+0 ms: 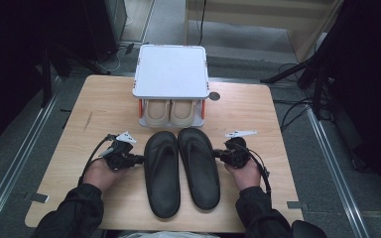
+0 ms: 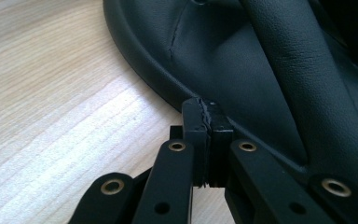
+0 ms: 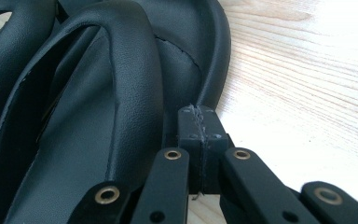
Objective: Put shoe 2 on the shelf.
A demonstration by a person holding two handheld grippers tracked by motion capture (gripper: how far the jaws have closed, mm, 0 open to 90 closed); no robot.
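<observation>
High view shows two black flip-flops lying side by side on the wooden table [image 1: 258, 144], toes toward a small white shoe rack [image 1: 171, 69] that already keeps a beige pair [image 1: 170, 112] on its lower shelf. The left gripper [image 1: 140, 159] stands at the outer edge of the left flip-flop [image 1: 161, 173], and the right gripper [image 1: 217, 154] at the outer edge of the right flip-flop [image 1: 199, 166]; each sandal lies just ahead of its tool, toward the middle of the table.

In the left gripper view the jaws are pressed together, with no gap, and their tips touch the raised rim of the left flip-flop [image 2: 279, 84]; I cannot tell if a thin piece of rim is caught between them. The right gripper view is the same: the jaws meet flat, tips against the rim of the right flip-flop [image 3: 121, 93], beside the strap.

I judge that the tools come from both outer sides so the pair stays together and squared before the rack, probably to push or grip each sandal by its rim.
</observation>
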